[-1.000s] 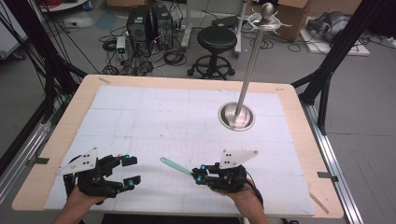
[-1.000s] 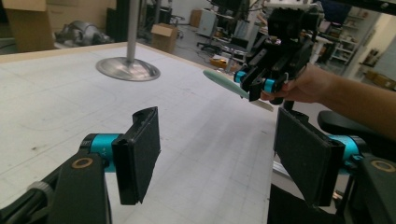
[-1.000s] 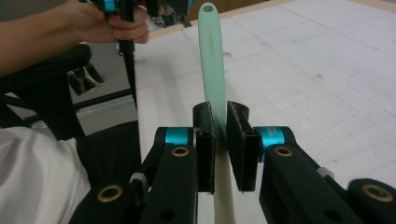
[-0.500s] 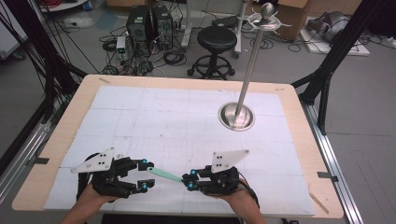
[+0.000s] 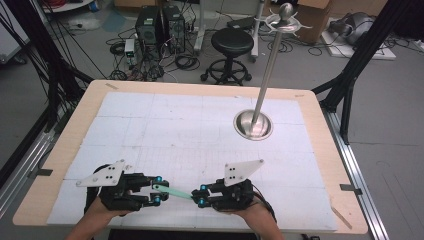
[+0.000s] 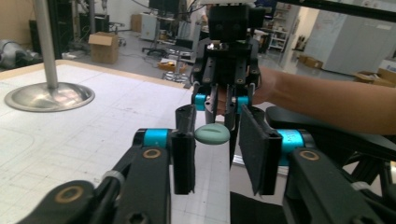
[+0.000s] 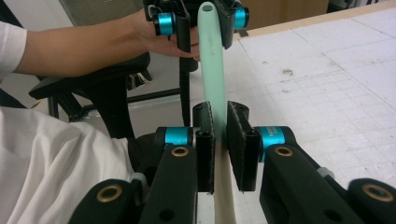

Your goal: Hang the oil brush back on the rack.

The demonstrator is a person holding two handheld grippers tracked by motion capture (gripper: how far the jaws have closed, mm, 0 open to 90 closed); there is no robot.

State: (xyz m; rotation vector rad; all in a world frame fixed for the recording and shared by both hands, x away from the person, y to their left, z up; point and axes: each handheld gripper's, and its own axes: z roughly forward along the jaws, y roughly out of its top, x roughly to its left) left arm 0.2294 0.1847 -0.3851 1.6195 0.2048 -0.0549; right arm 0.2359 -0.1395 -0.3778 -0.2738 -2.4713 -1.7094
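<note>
The right gripper (image 5: 199,193) is clamped on one end of a mint-green spatula-like tool (image 5: 172,190), and in the high view that tool bridges the short gap across to the left gripper (image 5: 159,189), which faces it at the near edge of the table (image 5: 320,150). The tool's far end lies between the left gripper's jaws, which have just been closing. Both grippers sit low over the white gridded mat (image 5: 190,125), each in a person's hand. Well beyond the right gripper stands a metal pole on a round base (image 5: 253,125).

In the left gripper view, the left gripper (image 6: 217,149) has the rounded green tip of the tool (image 6: 212,134) right between its jaws, close to the left pad; the right pad stands apart from it, so the jaws are not gripping yet. Straight ahead is the right gripper (image 6: 222,103), with a forearm behind it. The pole's base (image 6: 49,95) sits off to the left on the mat.

In the right gripper view, the right gripper (image 7: 219,135) has its pads pressed on the tool (image 7: 211,60), which runs straight away from it to the left gripper (image 7: 203,25) at the top, whose jaws flank the tip.
</note>
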